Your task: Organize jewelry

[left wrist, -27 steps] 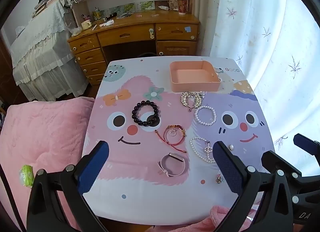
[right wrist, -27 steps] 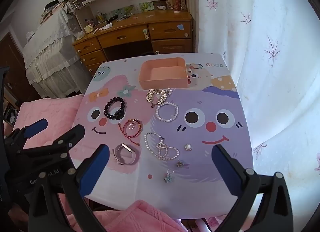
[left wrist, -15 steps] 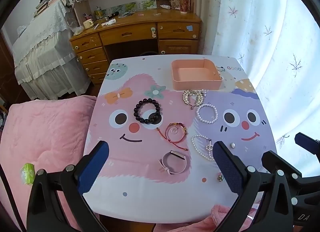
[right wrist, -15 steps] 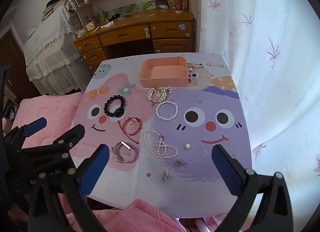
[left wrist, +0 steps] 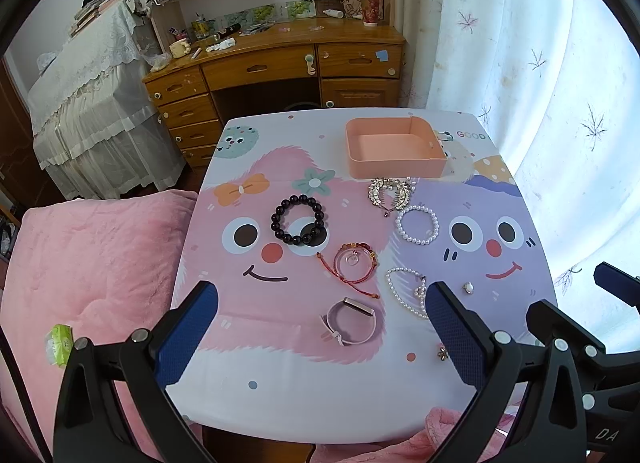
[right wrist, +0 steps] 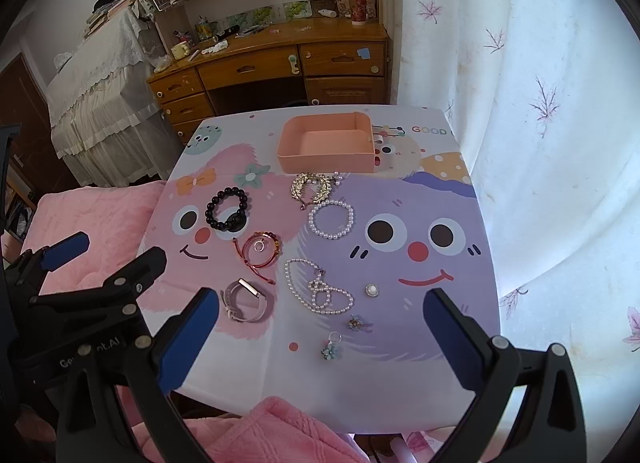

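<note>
An empty pink tray (left wrist: 436,165) (right wrist: 328,165) stands at the table's far side. In front of it lie a gold leaf brooch (left wrist: 390,193) (right wrist: 314,187), a black bead bracelet (left wrist: 298,220) (right wrist: 227,209), a pearl bracelet (left wrist: 417,225) (right wrist: 331,220), a red cord bracelet (left wrist: 354,263) (right wrist: 260,249), a pearl necklace (left wrist: 404,291) (right wrist: 318,287), a pink watch band (left wrist: 350,321) (right wrist: 248,301) and small charms (right wrist: 332,347). My left gripper (left wrist: 322,337) and right gripper (right wrist: 320,341) are open and empty, held above the table's near edge.
A pink blanket (left wrist: 92,275) covers the bed left of the table and shows below its near edge. A wooden desk (left wrist: 280,63) stands behind the table. A white curtain (left wrist: 540,83) hangs at the right. The left gripper shows in the right wrist view (right wrist: 72,291).
Both grippers have drawn back and risen slightly, so the table looks a little farther and lower. Nothing on the table has moved.
</note>
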A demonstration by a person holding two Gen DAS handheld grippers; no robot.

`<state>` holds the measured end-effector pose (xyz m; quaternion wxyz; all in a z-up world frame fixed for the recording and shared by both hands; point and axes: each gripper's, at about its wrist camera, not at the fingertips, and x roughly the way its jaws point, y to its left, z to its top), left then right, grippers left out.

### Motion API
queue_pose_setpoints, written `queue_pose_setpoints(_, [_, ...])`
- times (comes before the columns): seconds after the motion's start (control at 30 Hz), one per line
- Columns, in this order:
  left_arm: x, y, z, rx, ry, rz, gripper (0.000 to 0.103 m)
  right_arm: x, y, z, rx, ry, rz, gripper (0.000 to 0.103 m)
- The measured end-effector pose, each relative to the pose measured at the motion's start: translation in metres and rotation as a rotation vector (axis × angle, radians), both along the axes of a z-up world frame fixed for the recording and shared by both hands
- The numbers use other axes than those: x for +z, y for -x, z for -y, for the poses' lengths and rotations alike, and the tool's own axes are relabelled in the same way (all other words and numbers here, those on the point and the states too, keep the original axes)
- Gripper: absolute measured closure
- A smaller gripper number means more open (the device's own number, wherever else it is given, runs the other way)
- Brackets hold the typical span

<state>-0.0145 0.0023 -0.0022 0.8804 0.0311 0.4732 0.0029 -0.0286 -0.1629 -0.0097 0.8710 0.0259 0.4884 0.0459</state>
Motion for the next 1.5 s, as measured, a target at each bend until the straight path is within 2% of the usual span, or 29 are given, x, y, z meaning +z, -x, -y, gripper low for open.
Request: queue_pose_setpoints(1.5, [-0.0025,0.0023,-0.0006,0.001,-0.002,-0.006,0.0,0.0009,0.0021,-0.0005,0.001,0.001,-0.001,0.001])
